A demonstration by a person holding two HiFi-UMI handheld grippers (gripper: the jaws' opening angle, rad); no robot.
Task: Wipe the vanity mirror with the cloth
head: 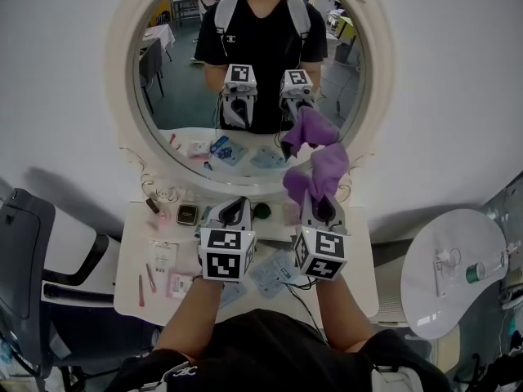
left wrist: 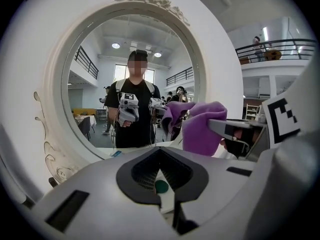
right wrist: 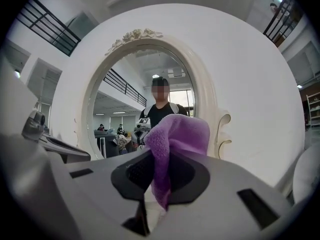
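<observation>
In the head view, an oval vanity mirror with an ornate cream-white frame (head: pixel 180 96) is seen on a white wall above a white vanity table (head: pixel 131 292). Two grey grippers are held side by side over the table. The left gripper (head: pixel 234 209) is held low before the mirror's lower rim. The right gripper (head: pixel 320 207) is clamped on a purple terry cloth (head: pixel 325 171). The cloth is raised in front of the lower right part of the glass, where its reflection is seen just above it; whether cloth and glass touch cannot be told. Small packets and a round green object (head: pixel 261 211) are scattered on the table. A round white side table (head: pixel 458 276) stands to the right.

In the left gripper view, the left gripper's (left wrist: pixel 161 159) jaws are drawn together with only a thin slit between them, and nothing is gripped. The mirror (left wrist: pixel 95 84) is faced directly, and the purple cloth (left wrist: pixel 202 129) is seen to the right, held by the other tool.

In the right gripper view, the right gripper's (right wrist: pixel 165 176) jaws are closed on the cloth (right wrist: pixel 175 139), which is bunched above the jaw tips and hangs down between them. The mirror (right wrist: pixel 125 109) stands just behind it.
</observation>
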